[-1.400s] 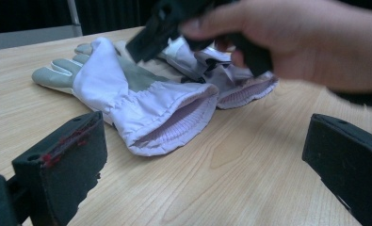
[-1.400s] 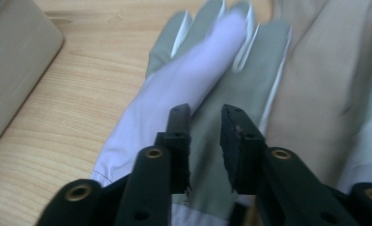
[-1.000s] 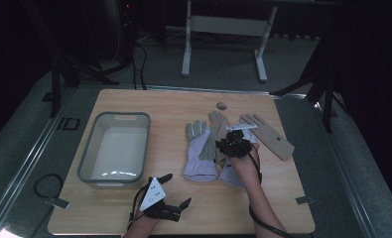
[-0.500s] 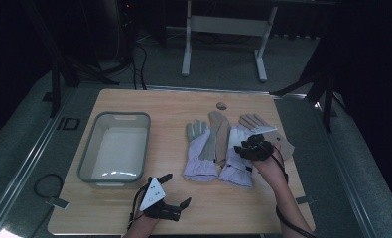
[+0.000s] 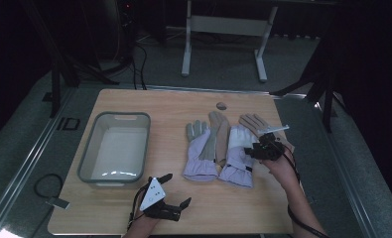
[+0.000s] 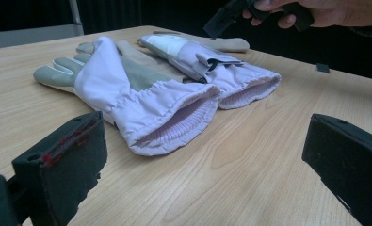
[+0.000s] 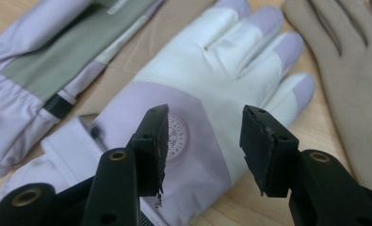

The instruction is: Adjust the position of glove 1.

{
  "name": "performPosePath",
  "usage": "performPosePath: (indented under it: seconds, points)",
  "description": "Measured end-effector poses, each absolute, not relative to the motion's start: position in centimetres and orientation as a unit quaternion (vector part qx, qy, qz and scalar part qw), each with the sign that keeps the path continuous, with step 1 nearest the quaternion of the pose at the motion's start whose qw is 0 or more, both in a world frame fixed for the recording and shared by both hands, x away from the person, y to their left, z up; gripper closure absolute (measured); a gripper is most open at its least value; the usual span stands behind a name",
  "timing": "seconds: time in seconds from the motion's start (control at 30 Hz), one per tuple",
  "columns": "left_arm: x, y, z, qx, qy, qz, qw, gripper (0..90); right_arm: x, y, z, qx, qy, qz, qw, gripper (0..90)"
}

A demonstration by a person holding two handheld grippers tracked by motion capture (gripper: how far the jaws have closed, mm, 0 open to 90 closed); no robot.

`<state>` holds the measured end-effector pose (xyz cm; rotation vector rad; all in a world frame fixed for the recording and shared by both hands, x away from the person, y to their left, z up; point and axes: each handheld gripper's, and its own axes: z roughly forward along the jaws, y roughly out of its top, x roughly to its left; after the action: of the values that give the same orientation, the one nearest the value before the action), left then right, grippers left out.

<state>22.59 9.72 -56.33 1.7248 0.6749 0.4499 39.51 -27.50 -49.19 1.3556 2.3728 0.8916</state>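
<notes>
I see the right lilac glove (image 7: 198, 122) lying flat on the bench (image 5: 134, 104), beside its twin (image 5: 201, 151). My right tongs (image 7: 205, 129) hover over its back, jaws just opening, nothing between them. My left tongs (image 5: 173, 191) rest released near the bench's front edge, beside the grey bin (image 5: 87, 163).

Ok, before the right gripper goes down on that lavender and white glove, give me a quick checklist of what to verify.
1. Right gripper jaws open, nothing between them: ok; they have just been opening.
2. Right gripper poised over the lavender and white glove, above its round logo patch: ok.
3. Glove lies flat on the table, palm area unobstructed: ok.
4. Neighbouring tan glove clear of the jaws: ok, it lies beside them.
5. Left gripper out of the way, open near the table's front edge: ok.
6. Grey bin free to receive something: ok, it looks empty.
</notes>
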Motion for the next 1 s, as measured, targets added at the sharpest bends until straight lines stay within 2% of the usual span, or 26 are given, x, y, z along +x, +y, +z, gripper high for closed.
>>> performPosePath:
  seconds: [0.33,0.43,0.7,0.73,0.77,0.8,0.9,1.0]
  points:
    - [22.6,9.7,-56.3,0.738,0.289,0.191,0.579,0.6,40.0,-27.1,-51.4,0.486,0.81,0.31,0.106,48.7]
    - [22.6,9.7,-56.3,0.739,0.288,0.191,0.578,0.6,39.5,-27.4,-51.2,0.491,0.794,0.348,0.085,48.4]
    - [22.6,9.7,-56.3,0.739,0.288,0.193,0.577,1.2,39.4,-26.3,-52.8,0.473,0.82,0.309,0.091,44.3]
    - [22.6,9.7,-56.3,0.74,0.288,0.193,0.577,1.2,39.4,-26.2,-53.0,0.467,0.825,0.304,0.095,45.5]
    - [22.6,9.7,-56.3,0.74,0.288,0.192,0.577,1.2,39.2,-26.1,-53.1,0.46,0.831,0.298,0.096,54.3]
    - [22.6,9.7,-56.3,0.739,0.289,0.192,0.577,1.2,39.2,-26.1,-53.1,0.46,0.831,0.298,0.096,54.3]
    - [22.6,9.7,-56.3,0.739,0.288,0.193,0.577,1.2,38.9,-25.6,-53.0,0.455,0.835,0.29,0.104,63.8]
    - [22.6,9.7,-56.3,0.739,0.288,0.195,0.577,1.2,38.8,-25.4,-53.0,0.459,0.834,0.287,0.106,66.9]
